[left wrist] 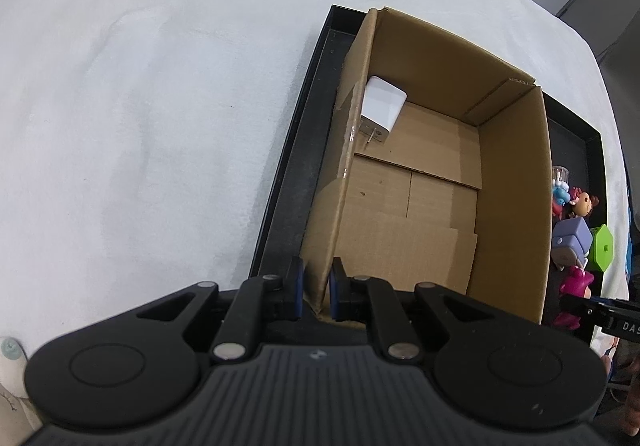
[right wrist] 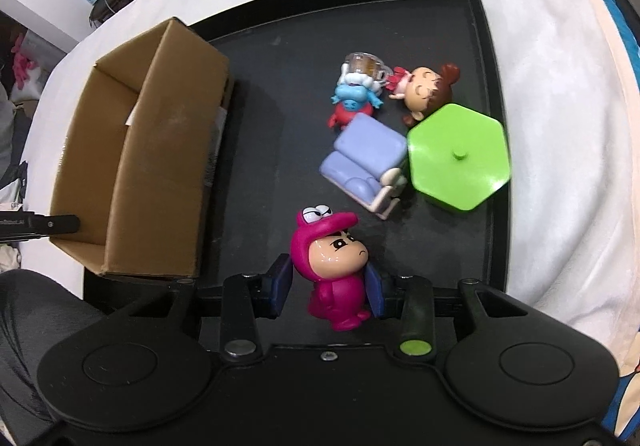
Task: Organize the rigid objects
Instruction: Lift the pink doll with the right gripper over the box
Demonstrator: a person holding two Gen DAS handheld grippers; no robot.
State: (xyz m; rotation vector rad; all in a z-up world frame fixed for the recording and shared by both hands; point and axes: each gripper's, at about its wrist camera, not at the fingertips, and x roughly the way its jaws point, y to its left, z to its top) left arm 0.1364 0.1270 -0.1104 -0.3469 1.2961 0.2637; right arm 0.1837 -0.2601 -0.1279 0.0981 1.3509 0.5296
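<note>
Left wrist view: the left gripper point(left wrist: 318, 286) sits at 6 o'clock, its jaws narrow and clamped on the near left wall of the open cardboard box point(left wrist: 516, 182), one blue pad on each side of the wall. The box stands in a black tray point(left wrist: 298, 150) on a white cloth point(left wrist: 140, 106). Inside the box, at about 12 o'clock from the gripper, a white charger plug point(left wrist: 382, 108) leans against the left wall with its prongs pointing down. At 3 o'clock, past the box's right wall, small toys lie in the tray: a purple toy sofa point(left wrist: 572, 240), a green hexagonal piece point(left wrist: 603, 248) and a pink figure point(left wrist: 576, 296), which the tips of the other tool reach.

Right wrist view: the right gripper point(right wrist: 328, 290) at 6 o'clock holds the pink figure point(right wrist: 336, 266) upright, both blue pads pressed on its sides. At 1 o'clock lie the purple toy sofa point(right wrist: 366, 158) and, touching it, the green hexagonal piece point(right wrist: 458, 156). Beyond them, at 12 to 1 o'clock, are a blue and red figure point(right wrist: 354, 102), a clear toy mug point(right wrist: 366, 66) and a brown-haired doll point(right wrist: 424, 88). The cardboard box point(right wrist: 160, 150) stands at 10 o'clock in the black tray point(right wrist: 488, 46).
</note>
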